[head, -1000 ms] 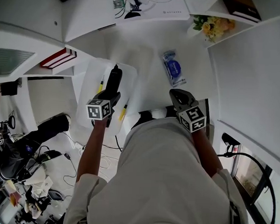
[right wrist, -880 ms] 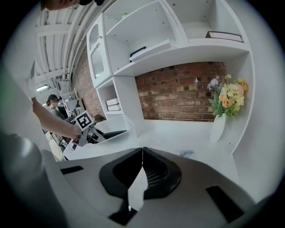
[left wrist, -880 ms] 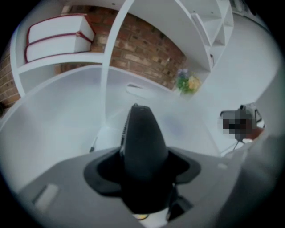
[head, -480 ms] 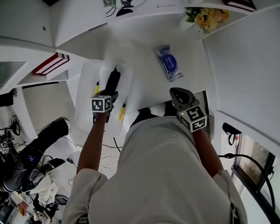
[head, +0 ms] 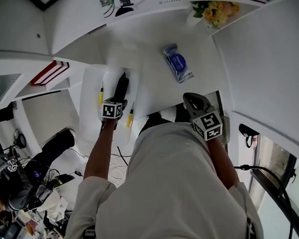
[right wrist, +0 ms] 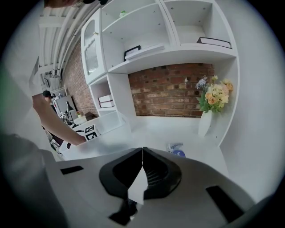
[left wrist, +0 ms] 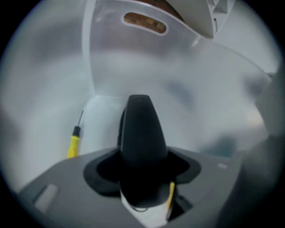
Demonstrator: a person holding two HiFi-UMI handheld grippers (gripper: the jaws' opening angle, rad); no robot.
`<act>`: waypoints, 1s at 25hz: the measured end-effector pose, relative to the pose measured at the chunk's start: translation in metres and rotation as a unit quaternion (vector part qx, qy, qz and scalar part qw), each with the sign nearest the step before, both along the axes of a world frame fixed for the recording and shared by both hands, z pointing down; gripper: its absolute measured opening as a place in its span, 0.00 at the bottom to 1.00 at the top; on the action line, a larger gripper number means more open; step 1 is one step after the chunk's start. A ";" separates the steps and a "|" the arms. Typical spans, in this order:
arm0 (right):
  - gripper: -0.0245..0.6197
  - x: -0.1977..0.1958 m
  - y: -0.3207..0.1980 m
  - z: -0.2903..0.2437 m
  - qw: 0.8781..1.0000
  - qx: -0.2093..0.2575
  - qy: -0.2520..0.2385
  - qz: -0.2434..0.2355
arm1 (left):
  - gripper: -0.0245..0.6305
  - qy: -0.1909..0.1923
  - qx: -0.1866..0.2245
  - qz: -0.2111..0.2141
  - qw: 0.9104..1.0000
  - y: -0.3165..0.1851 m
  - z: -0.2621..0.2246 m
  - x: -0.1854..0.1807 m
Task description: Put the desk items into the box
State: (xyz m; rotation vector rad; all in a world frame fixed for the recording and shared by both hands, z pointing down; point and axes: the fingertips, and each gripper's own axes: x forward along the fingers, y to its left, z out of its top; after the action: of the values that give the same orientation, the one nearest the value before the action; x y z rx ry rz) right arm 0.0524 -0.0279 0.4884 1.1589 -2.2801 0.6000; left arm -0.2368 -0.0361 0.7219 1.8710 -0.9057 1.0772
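Note:
A translucent plastic box point(head: 89, 96) stands at the desk's left end. My left gripper point(head: 122, 83) reaches down inside it, jaws shut, and nothing shows between them. One yellow pen point(head: 101, 95) lies on the box floor to its left, seen as the pen point(left wrist: 73, 142) in the left gripper view. A second yellow pen point(head: 130, 118) lies to its right by the box wall. A blue-and-white packet point(head: 177, 63) rests on the desk point(head: 153, 51) outside the box. My right gripper point(head: 192, 100) hovers near the desk's front edge, shut and empty, with the packet point(right wrist: 177, 150) ahead of it.
A vase of flowers point(head: 212, 12) stands at the back right, against the white shelving. Printed sheets point(head: 121, 0) lie at the back of the desk. Red books point(head: 51, 72) sit on a shelf left of the box. Cables and clutter cover the floor point(head: 31, 185) at lower left.
My left gripper has sunk deeper into the box and tipped more steeply downward. The right gripper has drifted slightly and stays shut.

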 end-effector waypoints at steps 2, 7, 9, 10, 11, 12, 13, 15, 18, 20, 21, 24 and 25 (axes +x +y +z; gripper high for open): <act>0.04 -0.001 0.001 0.001 1.000 -0.001 0.000 -0.001 | 0.47 -0.007 -0.013 0.006 1.000 0.007 0.009 -0.003; 0.04 -0.003 0.003 0.003 1.000 -0.006 0.003 -0.006 | 0.47 -0.008 -0.024 0.011 1.000 0.014 0.016 -0.003; 0.04 -0.003 0.004 0.004 1.000 -0.008 0.004 -0.007 | 0.47 -0.008 -0.025 0.015 1.000 0.015 0.018 -0.002; 0.04 -0.003 0.004 0.005 1.000 -0.009 0.004 -0.007 | 0.47 -0.009 -0.027 0.017 0.999 0.015 0.020 -0.001; 0.04 -0.004 0.005 0.006 1.000 -0.009 0.005 -0.008 | 0.47 -0.010 -0.028 0.019 0.999 0.017 0.021 -0.001; 0.04 -0.004 0.005 0.006 1.000 -0.010 0.005 -0.009 | 0.47 -0.011 -0.030 0.021 0.999 0.018 0.022 -0.001; 0.04 -0.005 0.006 0.006 1.000 -0.009 0.006 -0.010 | 0.47 -0.012 -0.031 0.021 0.999 0.019 0.023 -0.001; 0.04 -0.005 0.007 0.006 1.000 -0.009 0.007 -0.011 | 0.47 -0.012 -0.033 0.021 0.999 0.021 0.025 0.000; 0.04 -0.006 0.008 0.006 1.000 -0.009 0.007 -0.013 | 0.47 -0.009 -0.036 0.024 0.999 0.023 0.025 0.001; 0.04 -0.007 0.010 0.007 1.000 -0.010 0.007 -0.014 | 0.47 -0.006 -0.038 0.026 0.999 0.024 0.026 0.001; 0.04 -0.008 0.010 0.008 1.000 -0.011 0.007 -0.014 | 0.47 -0.005 -0.039 0.027 0.999 0.025 0.026 0.001; 0.04 -0.010 0.012 0.011 1.000 -0.012 0.007 -0.017 | 0.47 -0.005 -0.039 0.034 0.999 0.026 0.028 0.003; 0.04 -0.011 0.012 0.011 1.000 -0.012 0.006 -0.018 | 0.47 -0.007 -0.039 0.039 0.998 0.026 0.028 0.003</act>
State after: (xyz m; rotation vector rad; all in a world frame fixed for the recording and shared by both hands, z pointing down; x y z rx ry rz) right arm 0.0417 -0.0155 0.4997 1.1050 -2.2716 0.6035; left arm -0.2338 -0.0101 0.7503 1.8499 -0.7938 1.1560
